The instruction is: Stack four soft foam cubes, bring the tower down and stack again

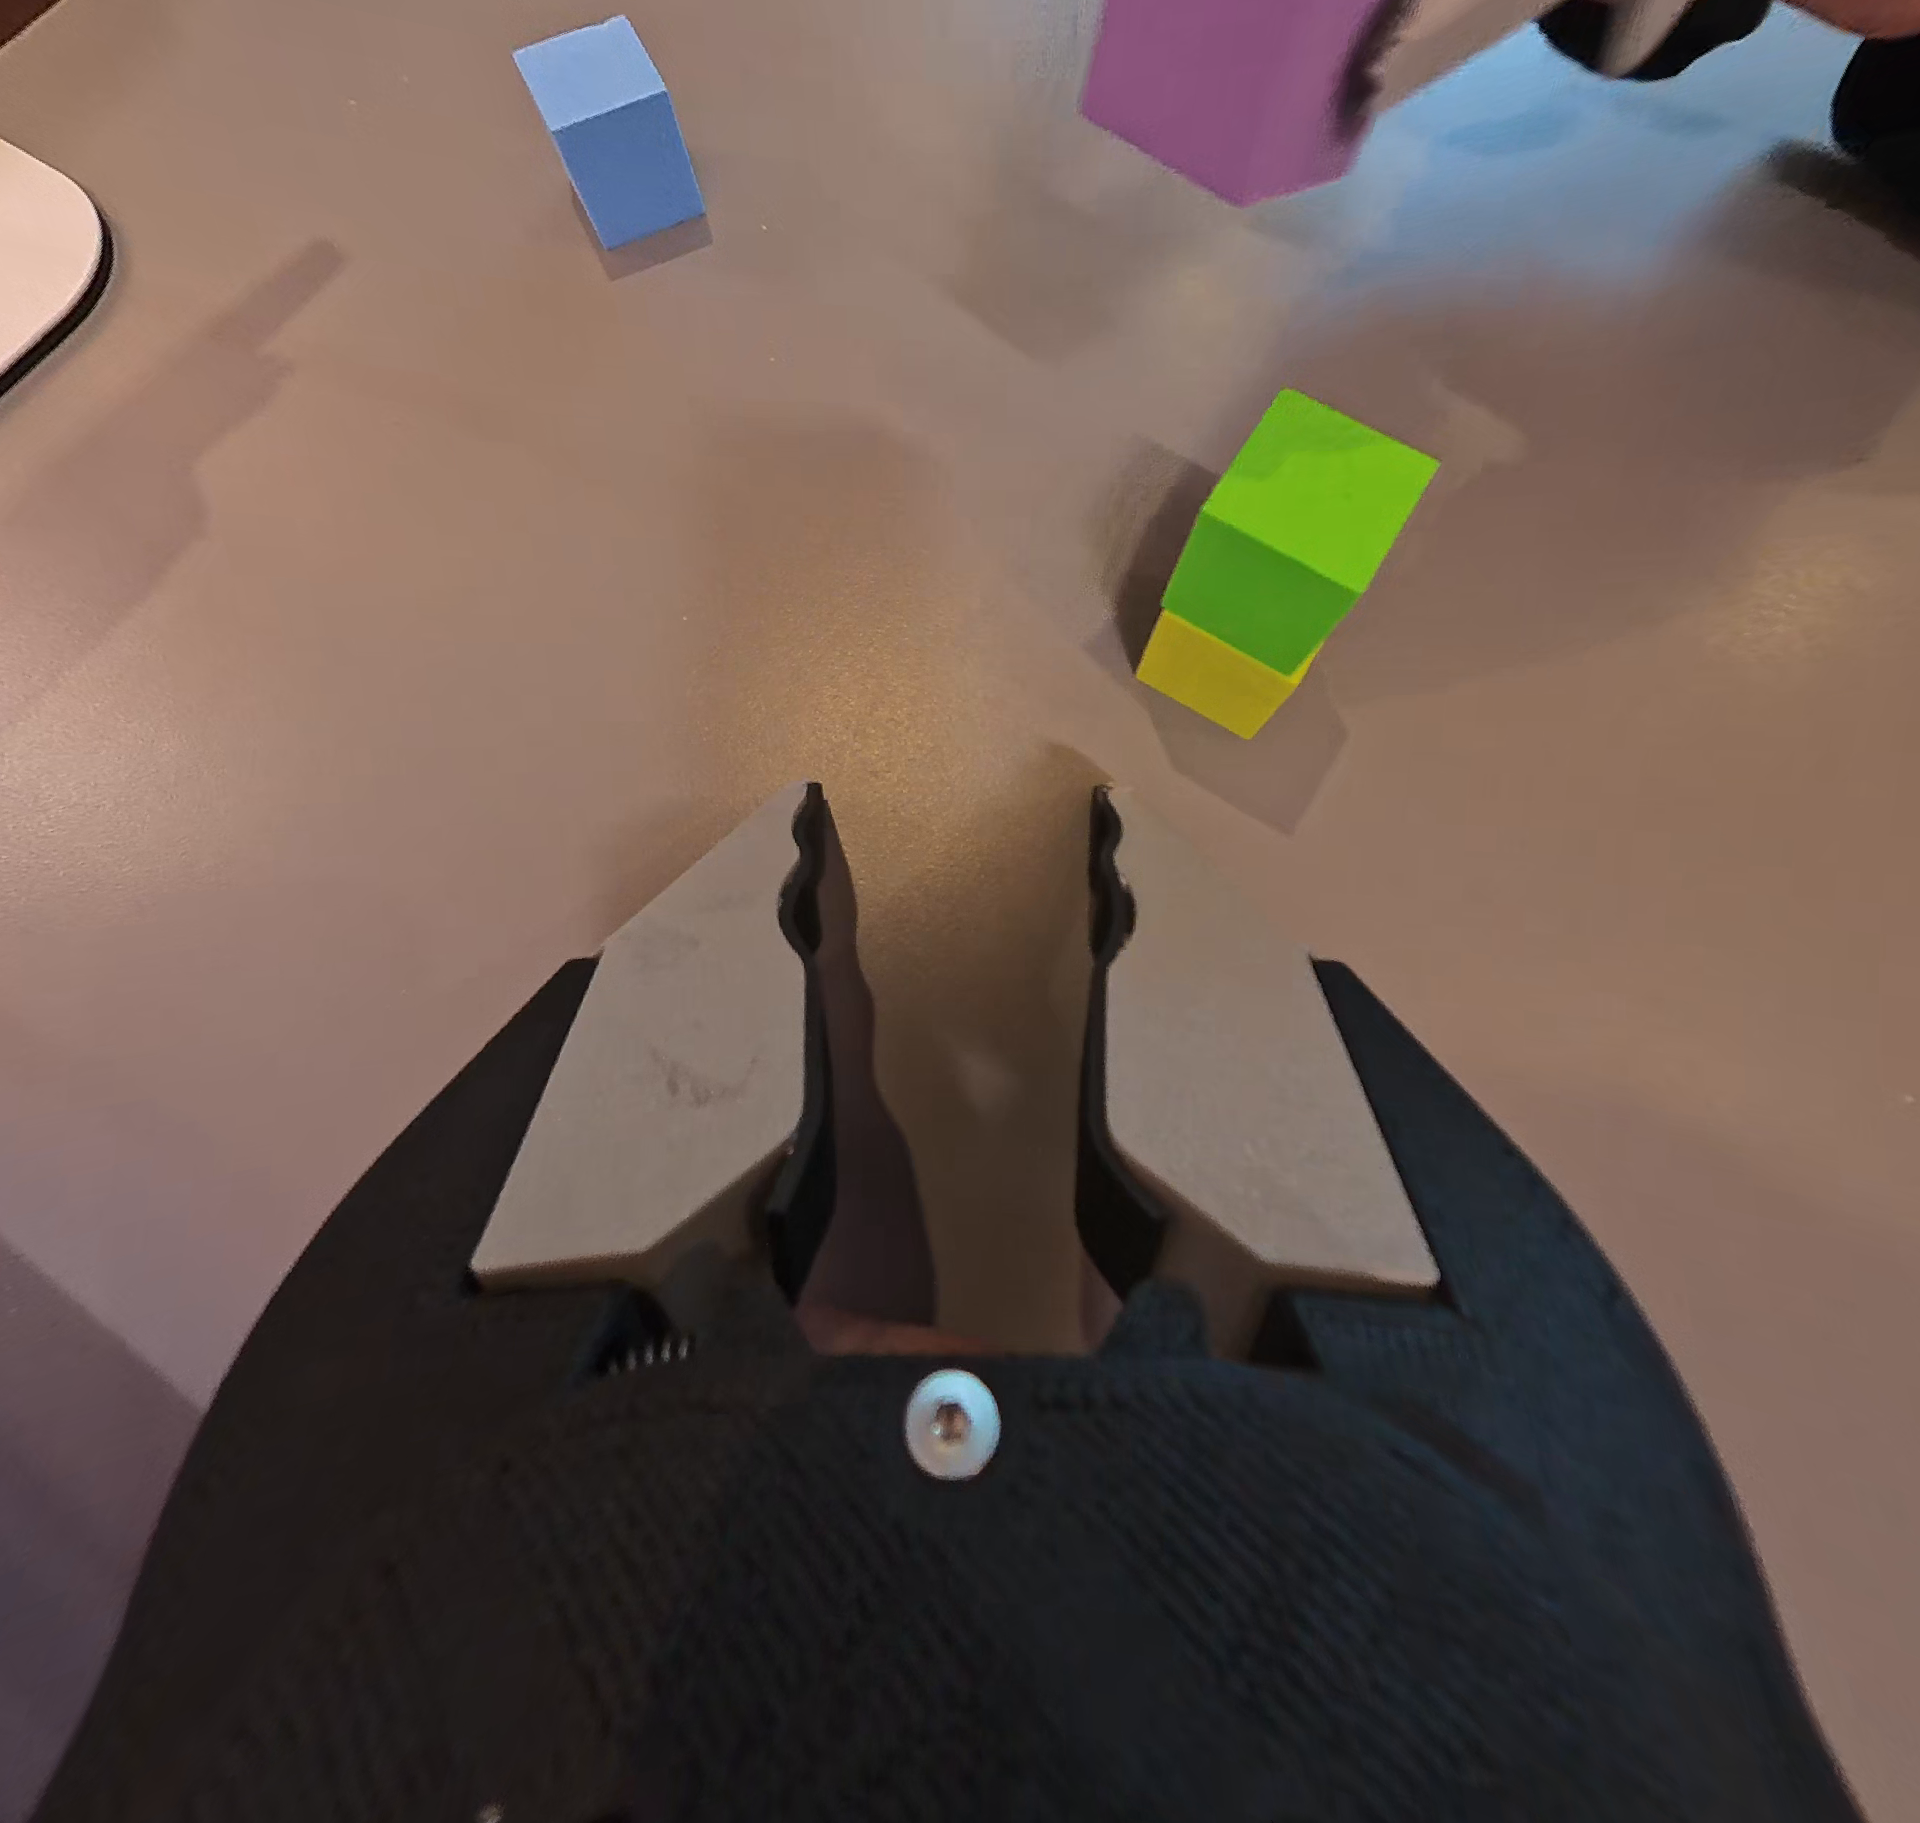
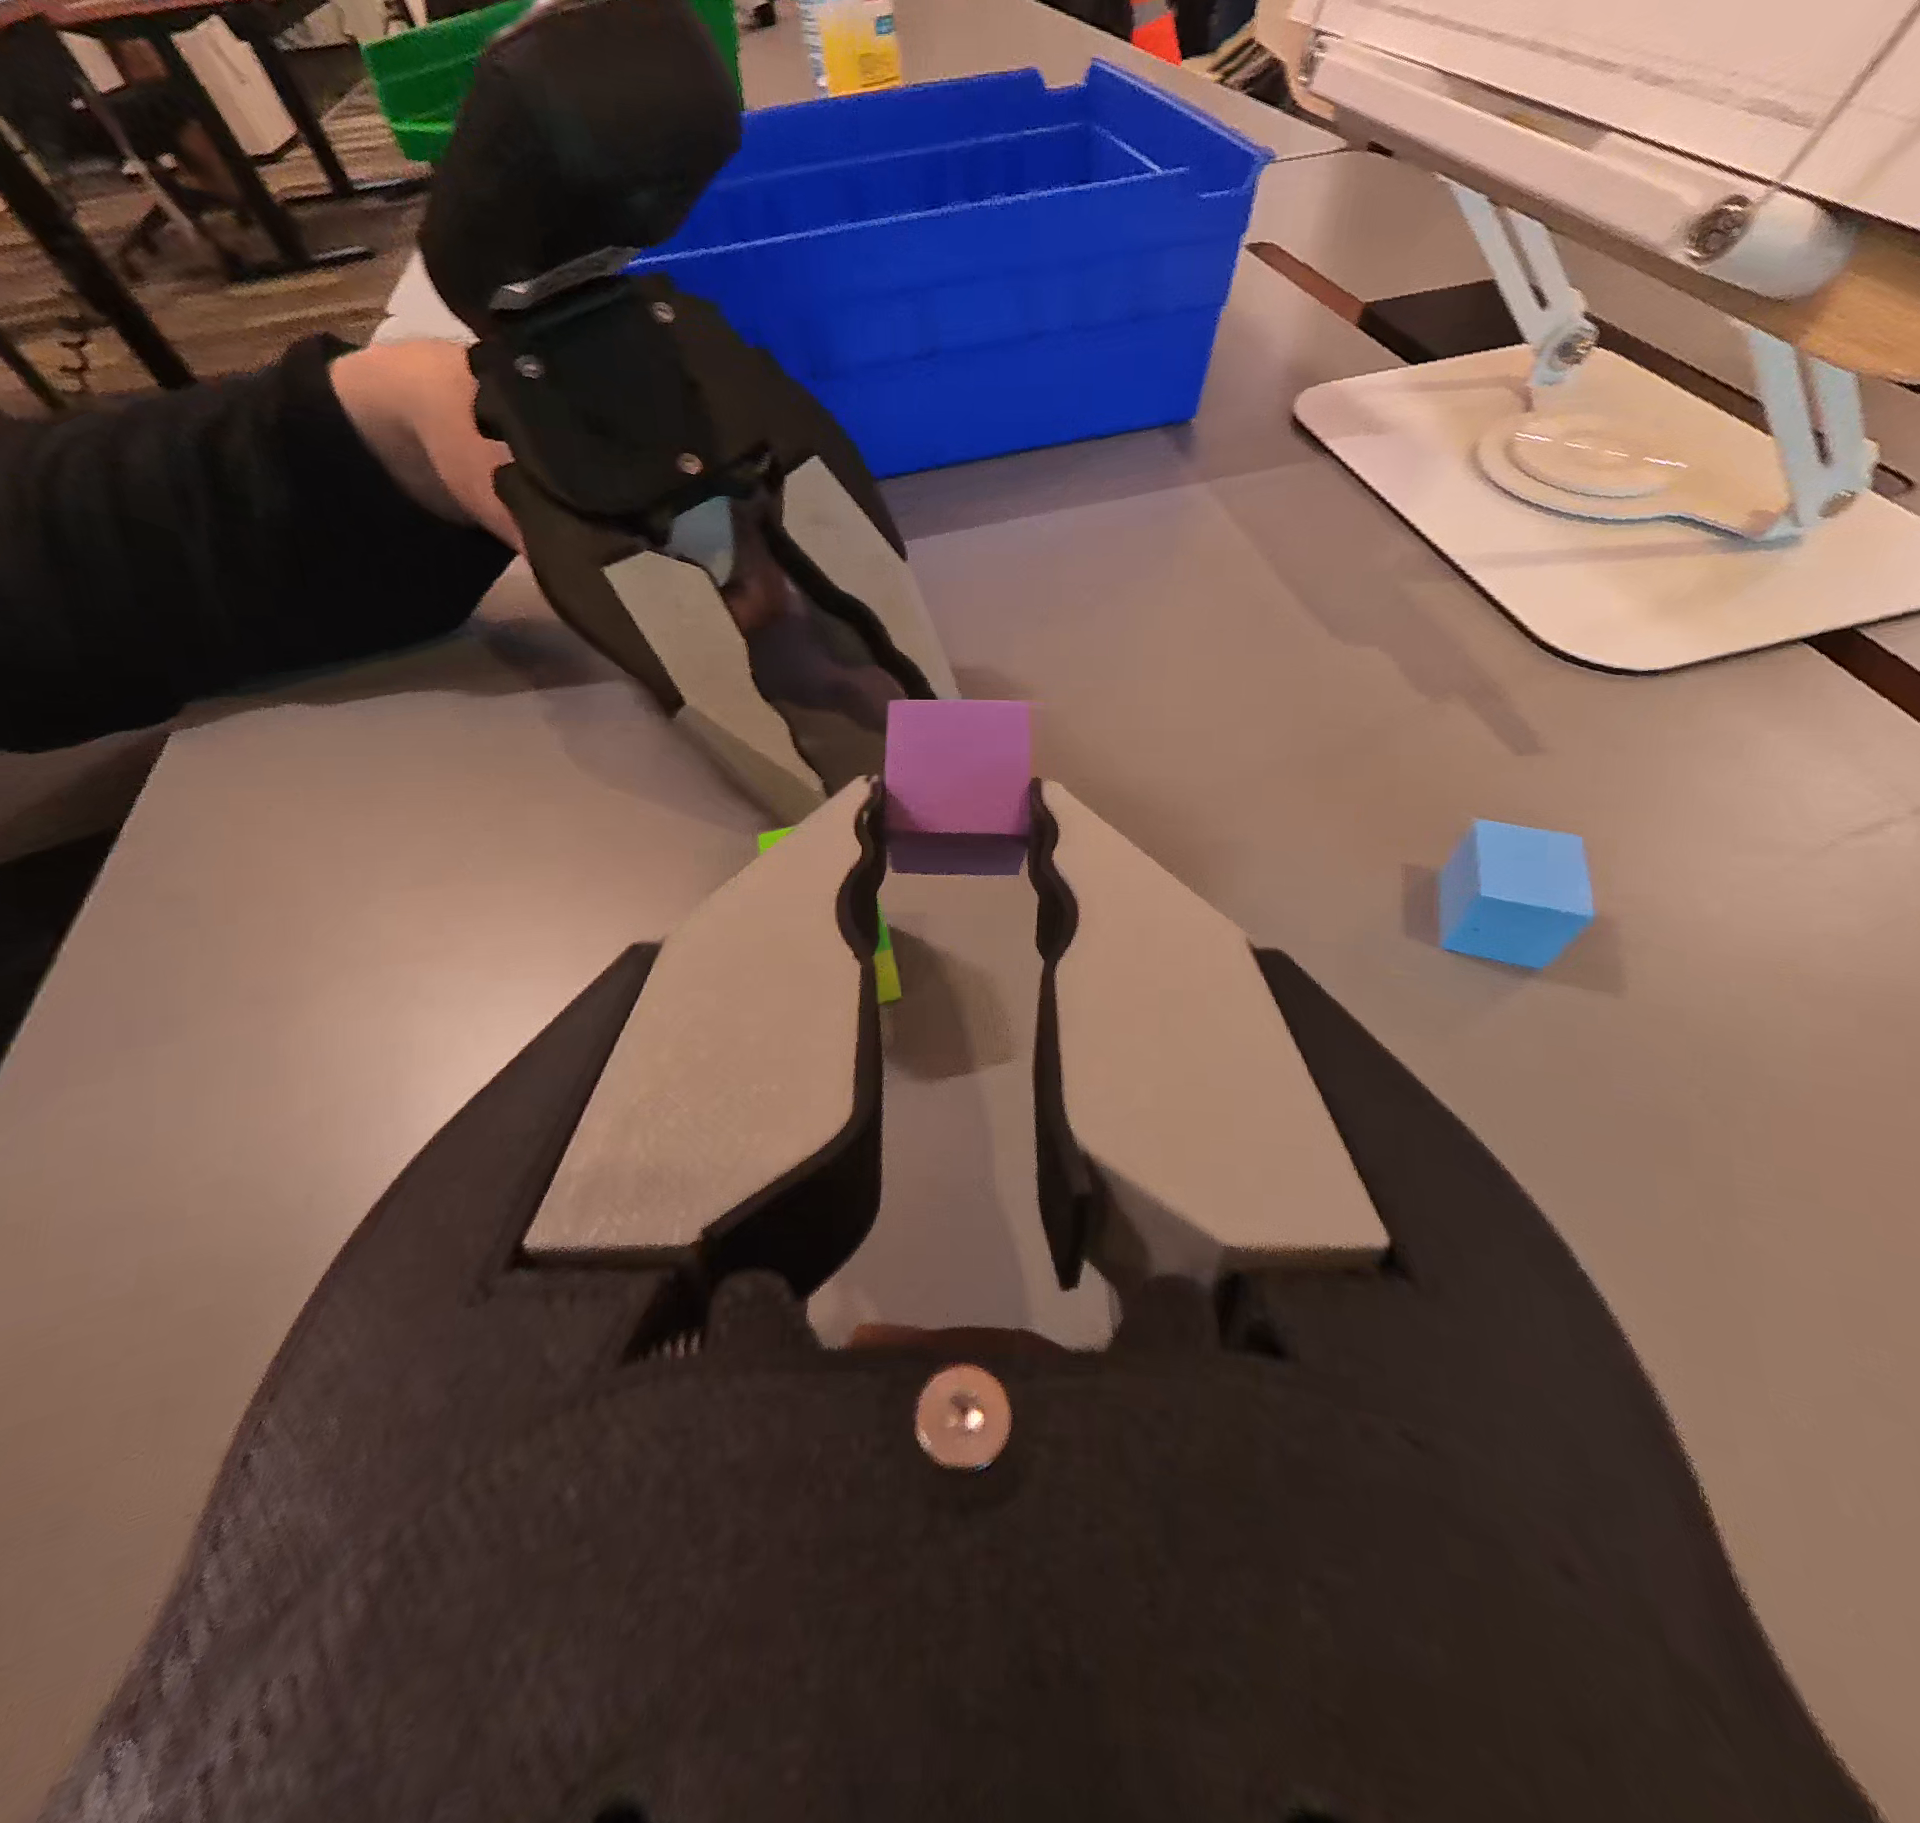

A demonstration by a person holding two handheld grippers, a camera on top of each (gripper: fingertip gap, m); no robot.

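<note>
A green cube (image 1: 1304, 526) sits on a yellow cube (image 1: 1216, 677) on the grey table, right of and beyond my left gripper (image 1: 956, 797), which is open and empty above the table. My right gripper (image 2: 956, 802) is shut on a purple cube (image 2: 956, 771) and holds it in the air. The purple cube shows blurred at the top of the left wrist view (image 1: 1236, 48). The green and yellow stack is mostly hidden behind my right gripper's left finger (image 2: 883, 963). A blue cube (image 1: 613, 132) stands alone on the table, also in the right wrist view (image 2: 1515, 892).
A blue bin (image 2: 997, 287) stands at the back of the table, a green bin (image 2: 436, 69) behind it. A white stand's base (image 2: 1600, 516) lies at the right, its corner in the left wrist view (image 1: 42, 267). A person's sleeve (image 2: 187, 547) reaches in from the left.
</note>
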